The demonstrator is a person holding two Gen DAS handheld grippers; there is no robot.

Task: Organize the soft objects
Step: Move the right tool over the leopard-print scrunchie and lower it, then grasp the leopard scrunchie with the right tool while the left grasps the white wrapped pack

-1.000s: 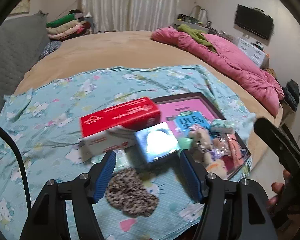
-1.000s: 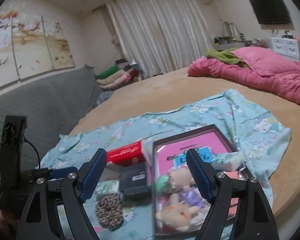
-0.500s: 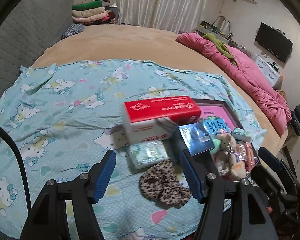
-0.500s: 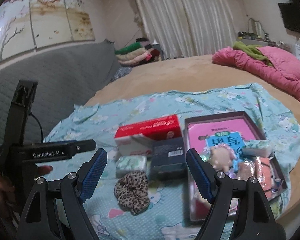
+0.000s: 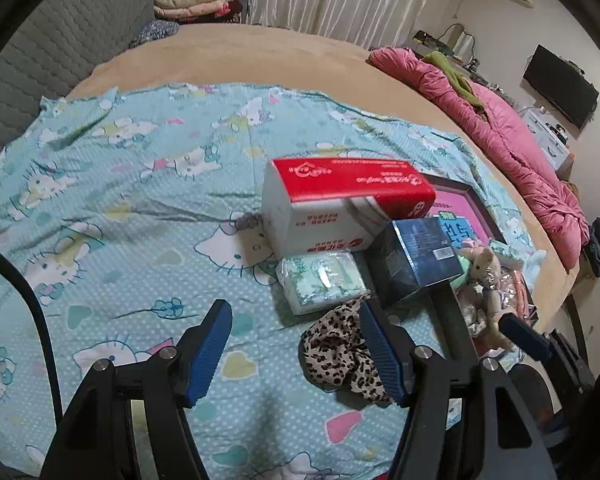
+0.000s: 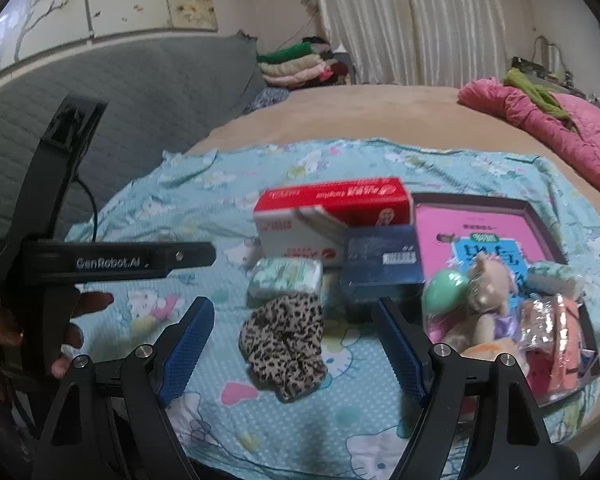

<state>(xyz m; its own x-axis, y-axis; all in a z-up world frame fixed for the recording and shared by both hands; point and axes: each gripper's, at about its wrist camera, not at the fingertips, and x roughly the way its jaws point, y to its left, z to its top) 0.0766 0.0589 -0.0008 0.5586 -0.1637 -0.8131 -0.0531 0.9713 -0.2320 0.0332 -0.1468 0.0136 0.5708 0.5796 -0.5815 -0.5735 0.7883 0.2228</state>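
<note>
A dark-rimmed tray [image 6: 540, 205] lies on the teal cartoon-print cloth [image 6: 204, 192] spread over the bed [image 6: 380, 116]. Inside it are a pink booklet [image 6: 480, 224] flat on the bottom, a small plush toy [image 6: 488, 292] lying across the near half, a mint-green rounded thing [image 6: 446, 288] at the plush's left, and crinkly clear-wrapped pink and orange items [image 6: 556, 332] at the near right corner; what those wrapped items are is hard to tell through the glare.

Left of the tray stand a red and white carton [image 6: 332, 212], with its long side running left to right, and a dark blue box [image 6: 382, 268] just in front of it. A pale green tissue pack [image 6: 286, 280] lies beside the blue box, its long side also left to right. The leopard-print scrunchie [image 6: 286, 344] sits crumpled on the cloth just nearer than the tissue pack, with no clear long axis.

The right hand-held gripper [image 6: 292, 344] hovers with its fingers spread either side of the scrunchie, pinching nothing. The left hand-held gripper [image 5: 296, 348] is likewise spread and empty, with the scrunchie by its right finger.
</note>
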